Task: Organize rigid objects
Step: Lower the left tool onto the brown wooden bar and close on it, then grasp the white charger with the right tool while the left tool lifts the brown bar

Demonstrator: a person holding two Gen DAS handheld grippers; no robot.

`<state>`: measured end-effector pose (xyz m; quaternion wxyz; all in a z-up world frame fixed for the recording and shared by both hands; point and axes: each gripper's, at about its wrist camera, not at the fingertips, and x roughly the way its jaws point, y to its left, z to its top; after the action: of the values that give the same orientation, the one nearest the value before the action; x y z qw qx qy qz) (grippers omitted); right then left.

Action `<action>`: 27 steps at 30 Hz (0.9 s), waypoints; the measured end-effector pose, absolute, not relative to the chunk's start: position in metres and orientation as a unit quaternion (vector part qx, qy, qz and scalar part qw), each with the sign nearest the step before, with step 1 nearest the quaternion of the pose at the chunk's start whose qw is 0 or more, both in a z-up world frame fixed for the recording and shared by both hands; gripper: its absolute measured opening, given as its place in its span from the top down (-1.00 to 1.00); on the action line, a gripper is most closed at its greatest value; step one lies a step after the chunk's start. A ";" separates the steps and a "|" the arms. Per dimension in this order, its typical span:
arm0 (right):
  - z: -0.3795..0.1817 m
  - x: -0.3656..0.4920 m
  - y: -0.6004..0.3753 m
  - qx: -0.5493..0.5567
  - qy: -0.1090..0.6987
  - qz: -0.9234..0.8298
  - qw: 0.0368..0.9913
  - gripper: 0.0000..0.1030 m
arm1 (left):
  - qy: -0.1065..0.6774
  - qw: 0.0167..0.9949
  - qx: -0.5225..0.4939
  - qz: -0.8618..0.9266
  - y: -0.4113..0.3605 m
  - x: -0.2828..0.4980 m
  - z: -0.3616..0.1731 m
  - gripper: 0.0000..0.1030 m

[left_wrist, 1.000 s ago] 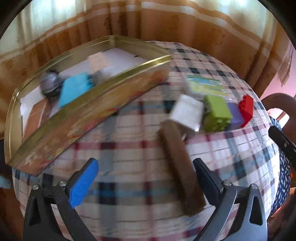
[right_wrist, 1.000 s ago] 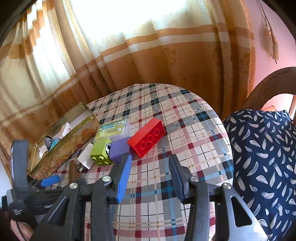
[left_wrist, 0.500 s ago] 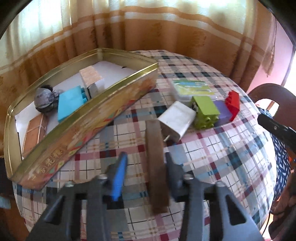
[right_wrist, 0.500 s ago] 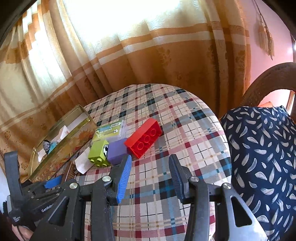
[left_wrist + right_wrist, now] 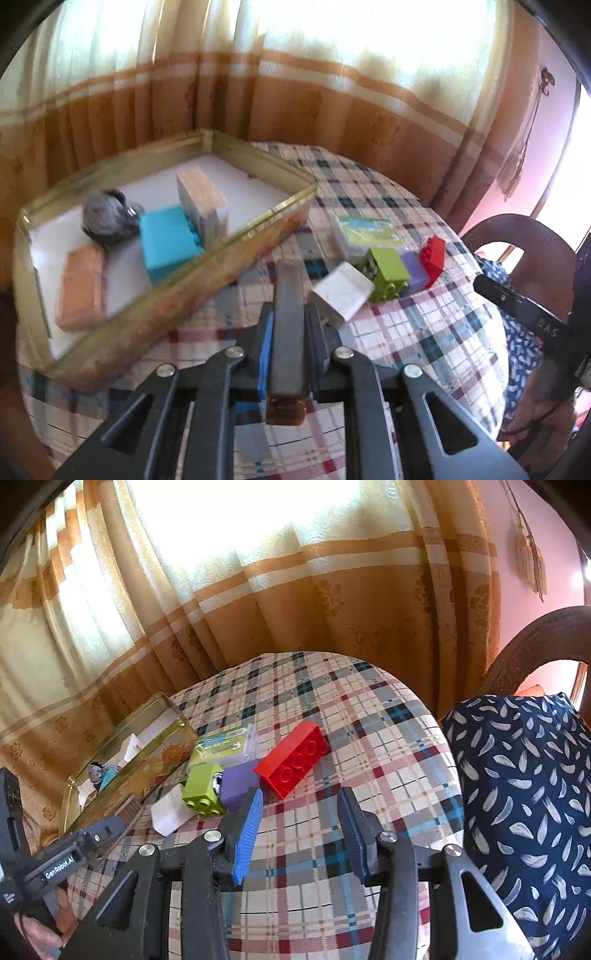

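Observation:
My left gripper (image 5: 290, 314) is shut on a long brown bar (image 5: 288, 325) and holds it above the plaid table, its far end pointing at the gold tin (image 5: 236, 240). The tin holds a teal brick (image 5: 168, 242), a wooden block (image 5: 201, 201), a grey ball (image 5: 103, 216) and an orange piece (image 5: 81, 288). A white block (image 5: 341, 295), a green brick (image 5: 389, 271), a purple block (image 5: 415, 267), a red brick (image 5: 293, 762) and a clear packet (image 5: 225, 746) lie on the table. My right gripper (image 5: 299, 812) is open and empty, near the red brick.
The round plaid table (image 5: 332, 709) ends at curtains (image 5: 295, 609) behind. A wooden chair (image 5: 535, 638) with a dark patterned cushion (image 5: 524, 775) stands at the right. The left gripper's body (image 5: 66, 856) shows low left in the right wrist view.
My left gripper closed on the brown bar and lifted it off the table, turning towards the tin. My right gripper stayed open and hardly moved.

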<state>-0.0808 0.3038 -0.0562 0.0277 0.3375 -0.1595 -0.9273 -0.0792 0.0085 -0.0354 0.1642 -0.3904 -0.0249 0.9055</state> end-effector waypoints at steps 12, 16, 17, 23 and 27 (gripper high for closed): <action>-0.068 -0.099 0.217 0.393 -0.161 -0.892 0.155 0.12 | -0.038 0.155 -0.355 0.921 -0.008 -0.072 -0.021 0.73; -0.072 -0.112 0.189 0.406 -0.158 -0.885 0.166 0.12 | -0.035 0.144 -0.335 0.930 -0.015 -0.068 -0.011 0.73; -0.074 -0.115 0.185 0.409 -0.161 -0.883 0.162 0.12 | -0.034 0.141 -0.331 0.932 -0.017 -0.067 -0.009 0.73; -0.086 -0.137 0.172 0.435 -0.185 -0.873 0.124 0.11 | -0.038 0.127 -0.323 0.937 -0.033 -0.067 -0.004 0.73; -0.089 -0.152 0.165 0.442 -0.187 -0.870 0.114 0.11 | -0.048 0.120 -0.324 0.937 -0.045 -0.069 -0.004 0.73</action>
<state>-0.1517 0.1645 -0.0887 0.1141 0.4419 -0.1871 -0.8699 -0.0691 -0.0448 -0.0040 0.1199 -0.3238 -0.0477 0.9373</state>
